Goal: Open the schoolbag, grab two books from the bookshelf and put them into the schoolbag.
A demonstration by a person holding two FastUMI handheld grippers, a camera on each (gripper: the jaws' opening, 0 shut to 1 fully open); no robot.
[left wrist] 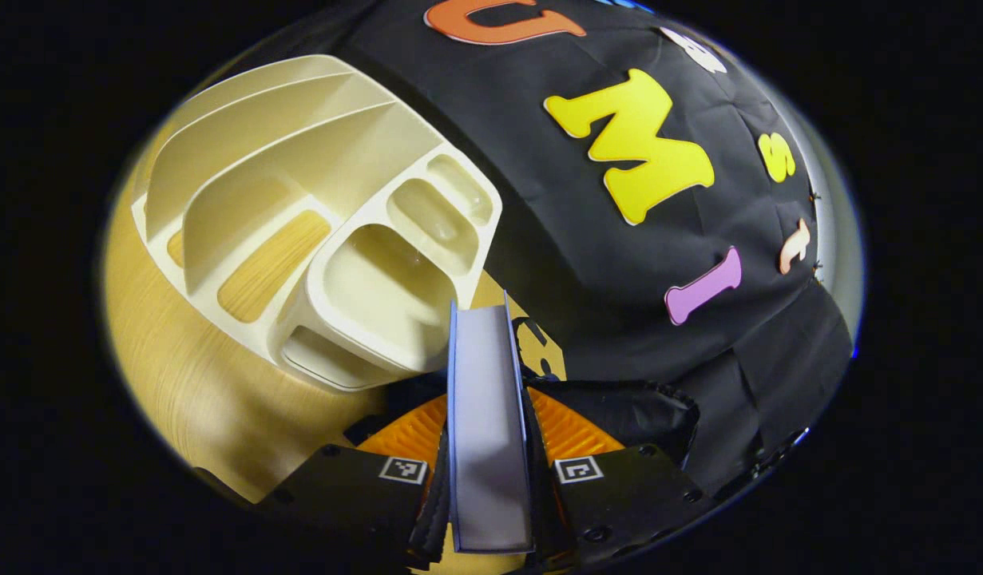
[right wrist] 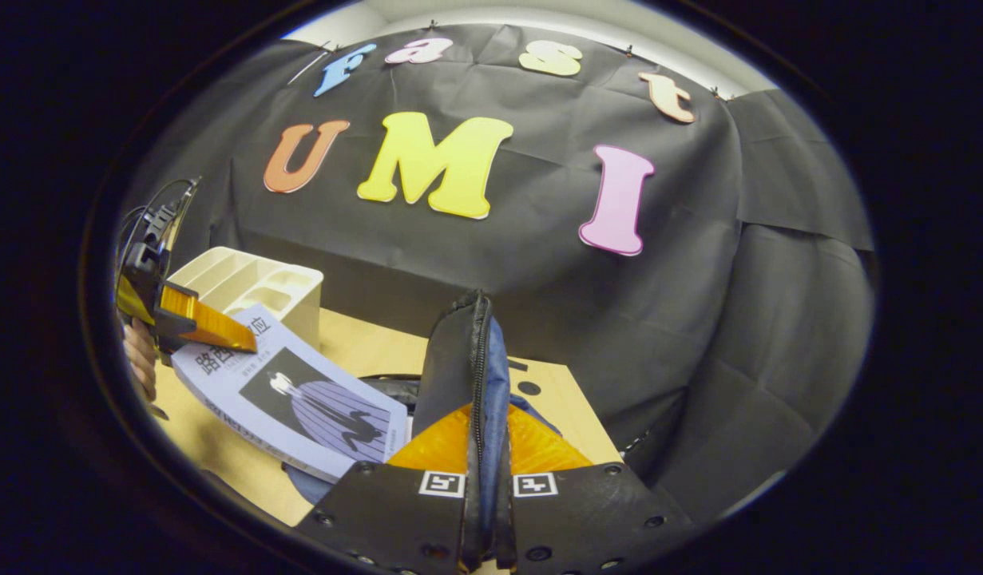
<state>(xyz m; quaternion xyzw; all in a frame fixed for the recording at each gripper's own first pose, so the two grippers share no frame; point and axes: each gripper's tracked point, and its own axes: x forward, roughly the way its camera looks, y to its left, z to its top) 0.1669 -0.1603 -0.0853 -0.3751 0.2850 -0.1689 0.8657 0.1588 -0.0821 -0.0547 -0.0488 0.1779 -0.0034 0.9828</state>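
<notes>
Left gripper [left wrist: 489, 471] clamps the book [left wrist: 489, 415]; right gripper [right wrist: 483, 479] pinches the schoolbag [right wrist: 459, 359] flap at lower centre. Hold the flap wide and angle the book down into the opening.

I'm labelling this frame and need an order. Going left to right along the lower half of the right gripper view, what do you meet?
Hand → left gripper → book → schoolbag flap between the right gripper fingers → bare table.
</notes>
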